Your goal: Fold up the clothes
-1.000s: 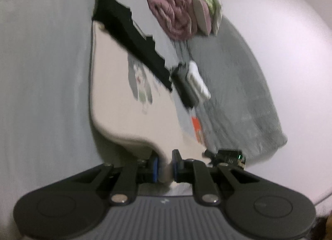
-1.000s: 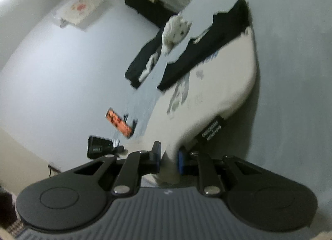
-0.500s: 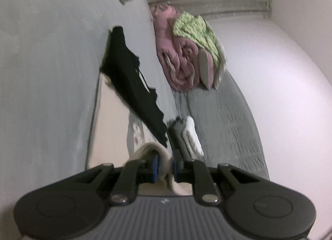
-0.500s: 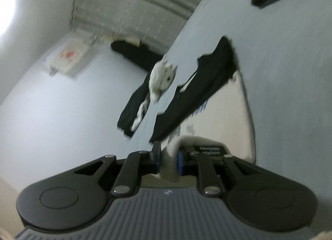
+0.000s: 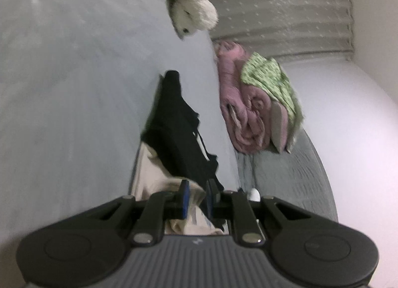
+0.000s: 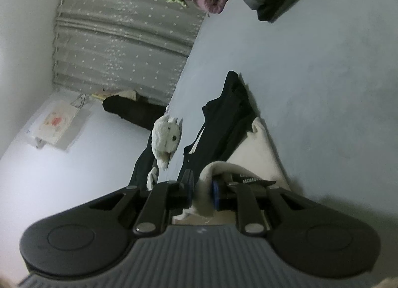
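Item: 1 cream garment (image 5: 149,176), 2-tone, with a black upper section (image 5: 179,133) and a black tag with white lettering (image 6: 248,179) showing in the right wrist view. You are holding it on the pale grey bed sheet (image 5: 62,88), its body lying flat and its near edge doubled up toward you in a soft roll. Your left gripper (image 5: 197,197) is pinching a bunched fold of the cream cloth, its blue pads nearly together with fabric wedged between them. Your right gripper (image 6: 202,188) is likewise clamping a rolled cream edge, jaws only slightly parted around the cloth. The black section is lying creased and slanted at the garment's far end, a thin white line running through it. Surroundings: 1 white plush toy (image 6: 166,138) is sitting near the black section; 1 rolled pink blanket (image 5: 243,111) with a green patterned cloth (image 5: 271,79) on it is resting beside the bed sheet, on a grey quilted cover (image 5: 298,176); a dotted grey curtain (image 6: 119,39) is hanging behind.
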A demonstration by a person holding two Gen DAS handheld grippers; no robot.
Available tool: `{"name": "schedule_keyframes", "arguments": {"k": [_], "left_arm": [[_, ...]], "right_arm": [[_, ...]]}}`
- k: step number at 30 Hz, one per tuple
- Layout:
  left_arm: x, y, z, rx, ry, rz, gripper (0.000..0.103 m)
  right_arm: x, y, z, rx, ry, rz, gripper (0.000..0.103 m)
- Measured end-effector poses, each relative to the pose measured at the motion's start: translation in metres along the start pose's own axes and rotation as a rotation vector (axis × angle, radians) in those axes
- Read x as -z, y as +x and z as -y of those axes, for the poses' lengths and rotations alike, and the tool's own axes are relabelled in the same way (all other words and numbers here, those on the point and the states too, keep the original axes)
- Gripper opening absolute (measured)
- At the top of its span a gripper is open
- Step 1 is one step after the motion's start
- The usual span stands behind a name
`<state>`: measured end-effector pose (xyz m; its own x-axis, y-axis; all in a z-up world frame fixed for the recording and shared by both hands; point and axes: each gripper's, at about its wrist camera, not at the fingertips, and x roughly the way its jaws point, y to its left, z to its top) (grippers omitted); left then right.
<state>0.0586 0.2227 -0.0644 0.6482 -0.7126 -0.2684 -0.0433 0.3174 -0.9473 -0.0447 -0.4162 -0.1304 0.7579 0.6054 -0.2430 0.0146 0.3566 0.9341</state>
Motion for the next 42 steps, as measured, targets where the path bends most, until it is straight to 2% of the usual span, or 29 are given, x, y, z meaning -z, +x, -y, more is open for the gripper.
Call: {"name": "schedule_keyframes", "arguments": {"k": [5, 8, 10, 12, 13, 15, 20, 25, 33, 36, 38, 40, 42], "left_arm": [[-0.005, 0.000, 0.001, -0.035, -0.017, 0.075, 0.014], [-0.006, -0.003, 0.004, -0.064, 0.005, 0.094, 0.018], [-0.006, -0.007, 0.007, -0.081, 0.027, 0.109, 0.041], [-0.006, -0.010, 0.011, -0.102, 0.057, 0.124, 0.047], [-0.006, -0.010, 0.013, -0.111, 0.072, 0.126, 0.047], [-0.006, -0.011, 0.015, -0.129, 0.093, 0.125, 0.047], [-0.002, -0.005, 0.022, -0.160, 0.159, 0.113, 0.047], [0.003, 0.004, 0.028, -0.216, 0.222, 0.115, 0.047], [0.017, 0.023, 0.042, -0.333, 0.393, 0.109, 0.046], [0.023, 0.031, 0.045, -0.386, 0.441, 0.115, 0.041], [0.026, 0.036, 0.048, -0.420, 0.478, 0.122, 0.038], [0.032, 0.042, 0.052, -0.476, 0.537, 0.128, 0.029], [0.039, 0.047, 0.055, -0.542, 0.606, 0.134, 0.017]], "right_arm": [[-0.004, 0.006, 0.007, 0.021, 0.048, 0.020, 0.020], [-0.006, 0.007, 0.010, 0.041, 0.082, 0.033, 0.024], [-0.008, 0.005, 0.010, 0.041, 0.099, 0.048, 0.027], [-0.008, 0.000, 0.008, 0.029, 0.096, 0.079, 0.033], [-0.008, -0.002, 0.007, 0.027, 0.089, 0.100, 0.035], [-0.008, -0.009, 0.003, 0.026, 0.073, 0.145, 0.048], [-0.007, -0.017, -0.006, 0.087, 0.009, 0.216, 0.048], [-0.002, -0.006, -0.016, 0.195, -0.101, 0.195, 0.048], [0.016, 0.019, -0.032, 0.410, -0.371, 0.158, 0.048], [0.024, 0.028, -0.036, 0.460, -0.463, 0.146, 0.048], [0.029, 0.034, -0.039, 0.492, -0.525, 0.145, 0.044], [0.033, 0.041, -0.040, 0.526, -0.582, 0.139, 0.037], [0.039, 0.047, -0.041, 0.575, -0.652, 0.139, 0.021]]}}
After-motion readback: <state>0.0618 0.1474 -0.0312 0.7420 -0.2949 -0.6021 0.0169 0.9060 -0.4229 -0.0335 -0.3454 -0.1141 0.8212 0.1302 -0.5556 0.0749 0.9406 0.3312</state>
